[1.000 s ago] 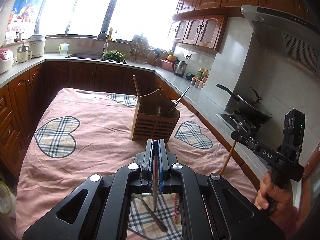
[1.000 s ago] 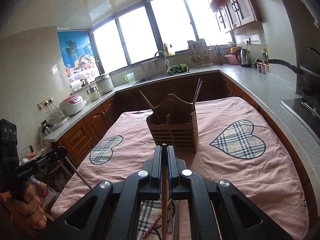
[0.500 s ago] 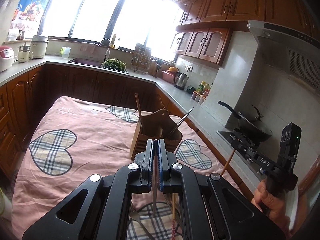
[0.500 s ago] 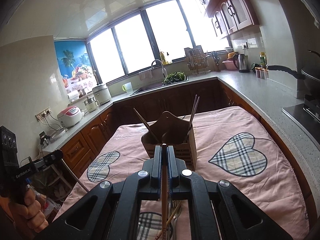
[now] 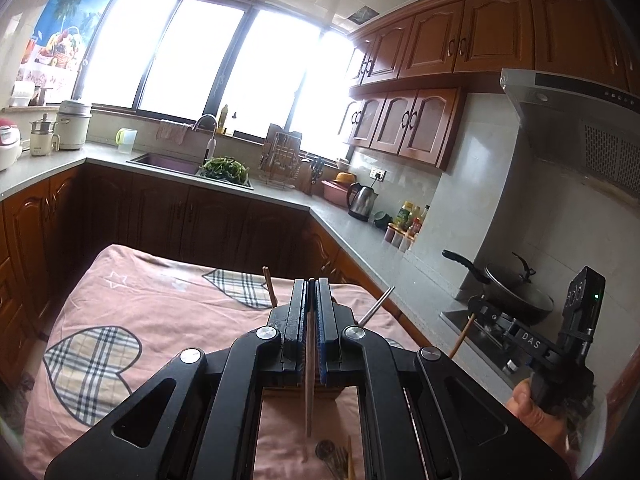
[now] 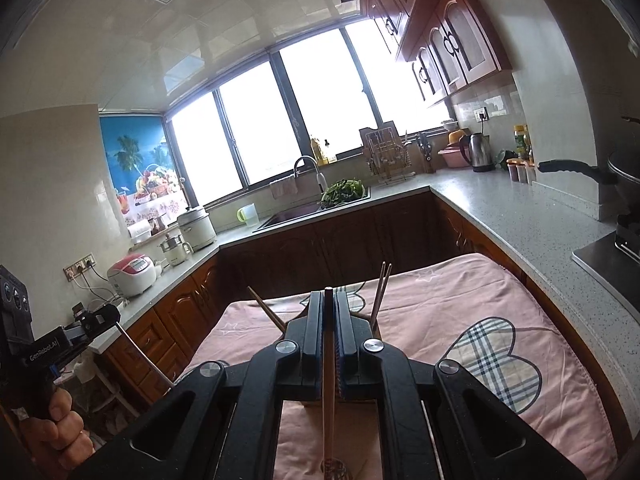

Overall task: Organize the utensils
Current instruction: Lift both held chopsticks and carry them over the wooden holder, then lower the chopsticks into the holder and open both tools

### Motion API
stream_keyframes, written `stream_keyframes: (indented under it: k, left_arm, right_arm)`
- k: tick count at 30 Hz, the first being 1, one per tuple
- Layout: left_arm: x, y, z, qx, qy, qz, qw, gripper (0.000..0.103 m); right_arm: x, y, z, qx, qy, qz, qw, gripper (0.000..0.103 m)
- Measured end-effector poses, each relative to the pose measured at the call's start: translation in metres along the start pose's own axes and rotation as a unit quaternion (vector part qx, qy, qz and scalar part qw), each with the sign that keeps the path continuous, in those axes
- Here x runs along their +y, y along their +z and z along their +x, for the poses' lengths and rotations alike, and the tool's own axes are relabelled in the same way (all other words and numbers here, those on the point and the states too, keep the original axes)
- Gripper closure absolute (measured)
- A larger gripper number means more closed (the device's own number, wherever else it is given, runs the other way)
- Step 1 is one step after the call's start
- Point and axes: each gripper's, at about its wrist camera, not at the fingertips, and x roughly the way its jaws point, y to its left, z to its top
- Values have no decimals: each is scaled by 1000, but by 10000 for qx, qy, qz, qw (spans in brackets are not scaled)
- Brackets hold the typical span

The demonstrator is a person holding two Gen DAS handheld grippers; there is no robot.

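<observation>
Both grippers have been raised since the earlier frame, so the wooden holder is now almost hidden behind the fingers at frame centre. The left gripper (image 5: 311, 300) is pinched on a thin metal utensil (image 5: 309, 392), the right gripper (image 6: 329, 308) on a wooden chopstick (image 6: 328, 400). Judged next: each lowered into the holder.

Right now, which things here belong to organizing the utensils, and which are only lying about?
Job:
- left gripper, shut on a grey stick
- right gripper, shut on a wooden chopstick
- standing chopsticks
- loose utensils on the cloth

Lying about:
- kettle
- wok
- rice cooker
- greens
</observation>
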Motion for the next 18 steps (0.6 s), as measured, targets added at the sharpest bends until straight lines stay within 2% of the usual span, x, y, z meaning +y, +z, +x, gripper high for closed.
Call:
stream_keyframes:
  k: [11, 18]
  left_arm:
    - [6, 44, 58, -434, 5, -134, 9990, 100]
    - [13, 40, 97, -459, 149, -194, 9986, 100]
  right_arm:
    - [-13, 44, 46, -690, -116, 125, 9975, 98]
    - [-21, 47, 78, -890, -204, 138, 9957, 98]
